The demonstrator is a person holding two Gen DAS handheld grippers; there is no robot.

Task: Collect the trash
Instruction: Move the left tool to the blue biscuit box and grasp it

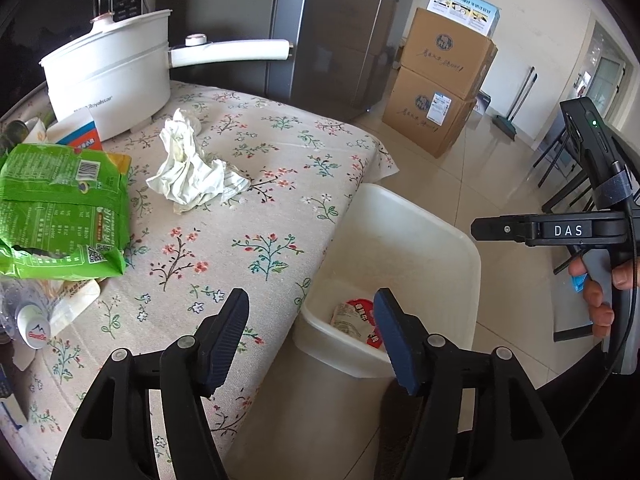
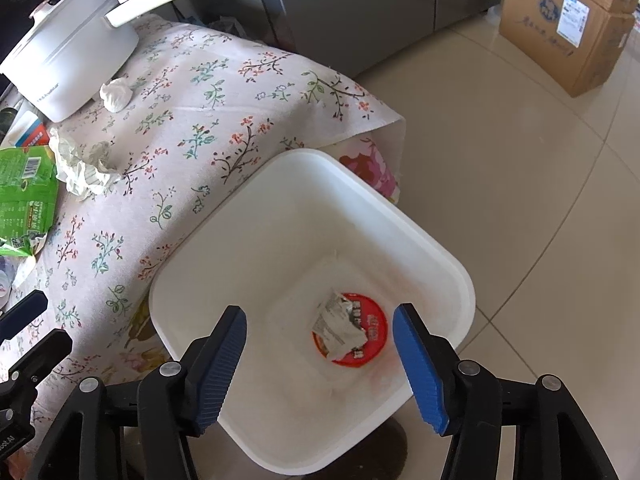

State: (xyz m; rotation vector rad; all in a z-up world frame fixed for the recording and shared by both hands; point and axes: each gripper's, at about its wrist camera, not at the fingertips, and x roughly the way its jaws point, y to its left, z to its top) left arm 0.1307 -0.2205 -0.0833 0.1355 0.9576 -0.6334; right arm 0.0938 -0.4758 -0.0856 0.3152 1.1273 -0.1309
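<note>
Both claws are wide apart and hold nothing. The left claw (image 1: pixel 312 336) hangs over the table (image 1: pixel 280 152) edge. The right claw (image 2: pixel 320 352) hangs over the white bin (image 2: pixel 440 256), at the table's 4 o'clock side.

A lid (image 2: pixel 352 334) lies in the bin. The crumpled paper (image 1: pixel 192 168) sits mid-table, at 11 o'clock from the left claw. It looks light and soft; pinch a raised fold. The green bag (image 1: pixel 60 208) looks crinkly and slippery; pinch its edge.

Only the right view shows the bin's whole bottom. Only the left view shows the bottle (image 1: pixel 32 326).
</note>
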